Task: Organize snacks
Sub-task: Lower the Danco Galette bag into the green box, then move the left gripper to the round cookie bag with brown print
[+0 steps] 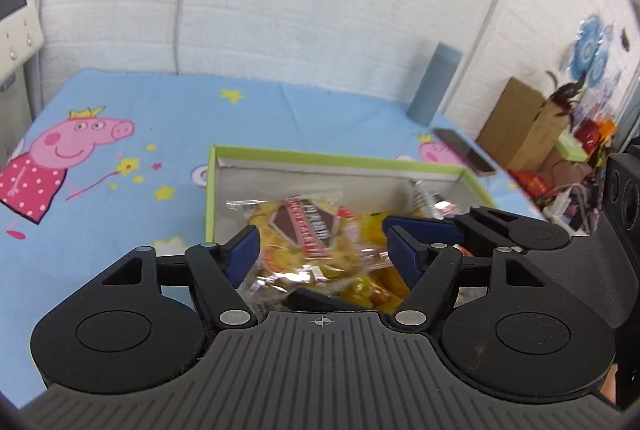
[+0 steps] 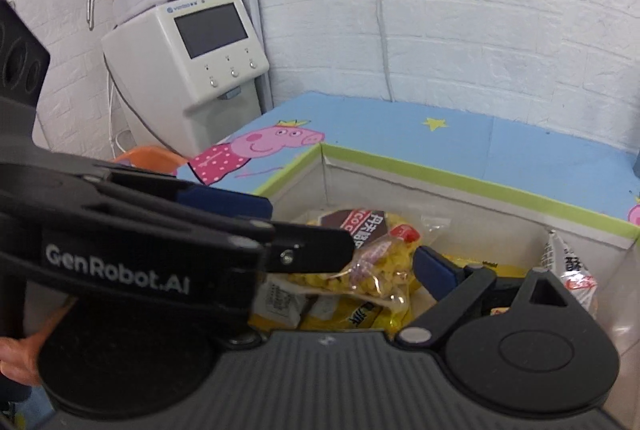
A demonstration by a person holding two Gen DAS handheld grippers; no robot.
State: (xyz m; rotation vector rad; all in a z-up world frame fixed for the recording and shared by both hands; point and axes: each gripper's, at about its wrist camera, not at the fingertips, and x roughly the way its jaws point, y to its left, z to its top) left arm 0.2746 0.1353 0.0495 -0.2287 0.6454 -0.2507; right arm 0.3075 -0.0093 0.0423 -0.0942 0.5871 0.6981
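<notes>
A green-rimmed box [image 1: 280, 152] [image 2: 440, 175] with pale walls stands on the blue cartoon tablecloth [image 1: 132, 98] and holds several snack packets. Over its near end my left gripper [image 1: 324, 252] is open. A yellow packet with a brown label [image 1: 304, 230] [image 2: 390, 256] lies between and below its blue pads, which stand apart from it. My right gripper [image 2: 326, 266] is open wide just to the right. Only its right finger [image 2: 436, 270] shows, because the left gripper's body covers the other. Its blue pad [image 1: 428, 226] reaches into the left wrist view.
A white packet [image 2: 568, 266] leans on the box's right wall. Behind the box stand a blue-grey cylinder [image 1: 434, 86], a phone [image 1: 464, 150] and a cardboard box [image 1: 516, 122] with clutter. A white machine with a screen [image 2: 192, 58] stands off the table's left end.
</notes>
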